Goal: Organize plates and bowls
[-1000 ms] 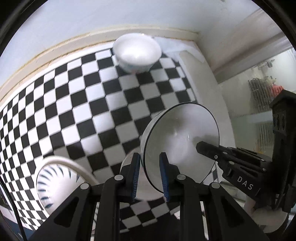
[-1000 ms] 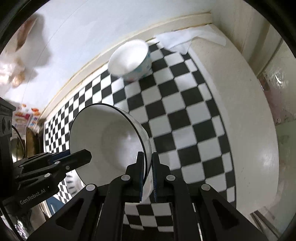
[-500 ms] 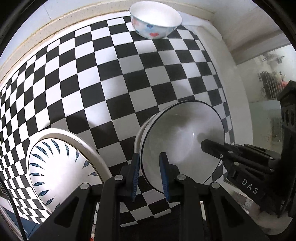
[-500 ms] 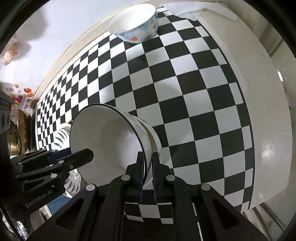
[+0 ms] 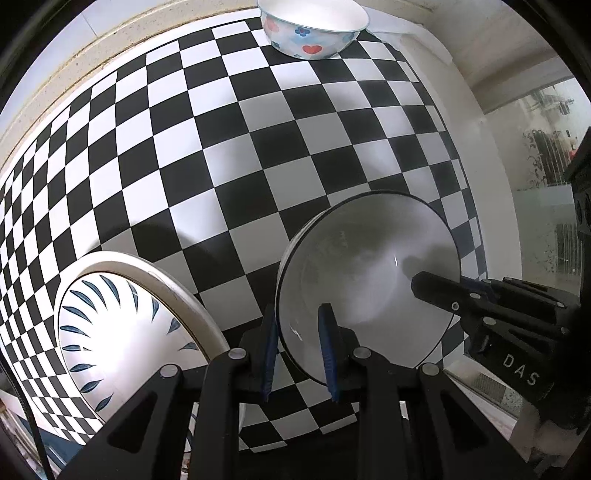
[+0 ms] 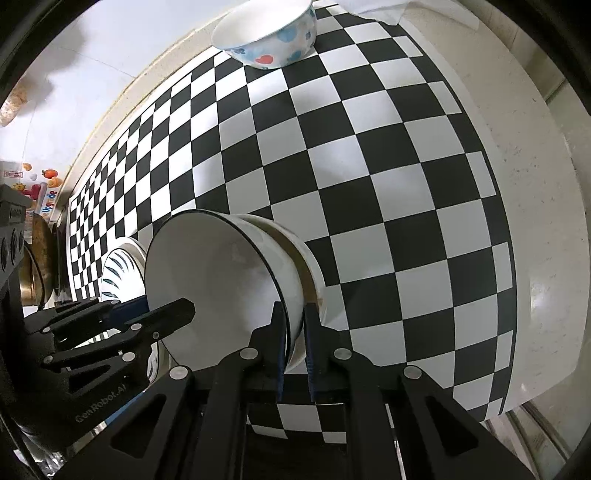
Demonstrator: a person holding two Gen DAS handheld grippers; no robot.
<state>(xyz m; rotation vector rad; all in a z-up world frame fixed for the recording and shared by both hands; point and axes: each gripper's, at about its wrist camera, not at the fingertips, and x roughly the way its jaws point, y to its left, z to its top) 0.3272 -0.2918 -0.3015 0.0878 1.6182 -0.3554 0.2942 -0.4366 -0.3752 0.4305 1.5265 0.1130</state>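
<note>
Left wrist view: left gripper (image 5: pixel 300 350) is straddling the near rim of the bowl (image 5: pixel 369 273), fingers narrowly parted with the wall between them; whether the pads are pressing it, I cannot tell.
Right gripper (image 5: pixel 424 282): entering at 4 o'clock, tip inside the bowl.
Plate (image 5: pixel 122 332): at 8 o'clock, just beside the bowl.
Heart bowl (image 5: pixel 314 27): at 12 o'clock, well apart.
Change: the cloth (image 5: pixel 221 147) is filling more of the view than a second ago; the bowl is coming down.
Right wrist view: right gripper (image 6: pixel 294 341) is clamping the bowl (image 6: pixel 221 280) rim, fingers nearly closed on it.
Second bowl (image 6: pixel 295 251): nested under the held one, contact unclear.
Meaning: stacking looks nearly complete; release is likely next.
</note>
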